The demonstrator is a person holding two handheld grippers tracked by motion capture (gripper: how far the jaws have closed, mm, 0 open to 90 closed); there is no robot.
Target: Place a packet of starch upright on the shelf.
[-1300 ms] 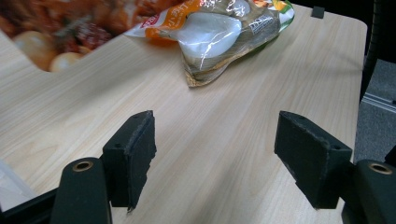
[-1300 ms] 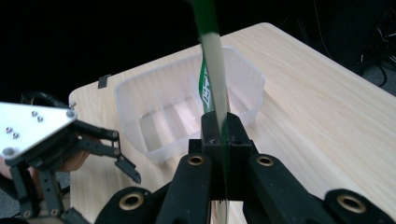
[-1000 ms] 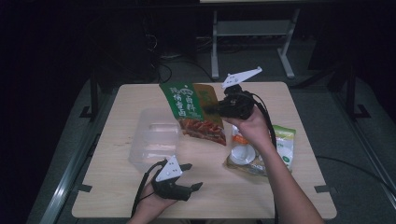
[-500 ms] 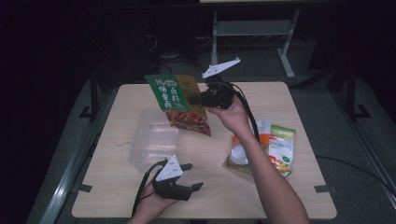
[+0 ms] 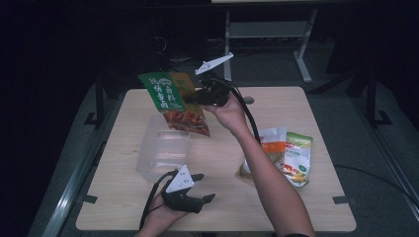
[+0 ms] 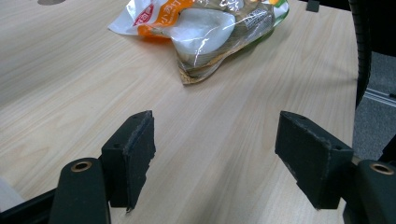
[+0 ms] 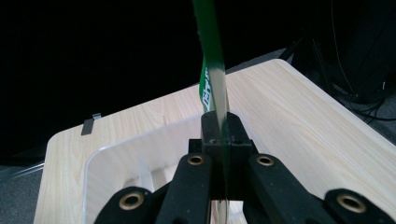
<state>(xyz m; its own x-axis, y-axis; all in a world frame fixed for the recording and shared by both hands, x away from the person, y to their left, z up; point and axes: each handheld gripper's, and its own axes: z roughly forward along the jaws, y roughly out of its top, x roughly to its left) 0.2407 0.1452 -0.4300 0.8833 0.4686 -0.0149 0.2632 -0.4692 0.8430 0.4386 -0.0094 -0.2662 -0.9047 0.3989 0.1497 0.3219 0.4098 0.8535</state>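
Right gripper (image 5: pixel 197 97) is clamping the green snack bag (image 5: pixel 173 101) by its edge, above the clear container (image 5: pixel 160 153). Lower it centred. Left gripper (image 5: pixel 200 190) is resting wide open, empty, on the worktop (image 5: pixel 296 207).

1. A light wooden table (image 5: pixel 306 113) is standing on a grey floor (image 5: pixel 375 163).
2. A white metal frame (image 5: pixel 267 34) is standing beyond the table.
3. Darkness is covering the room left of the table.
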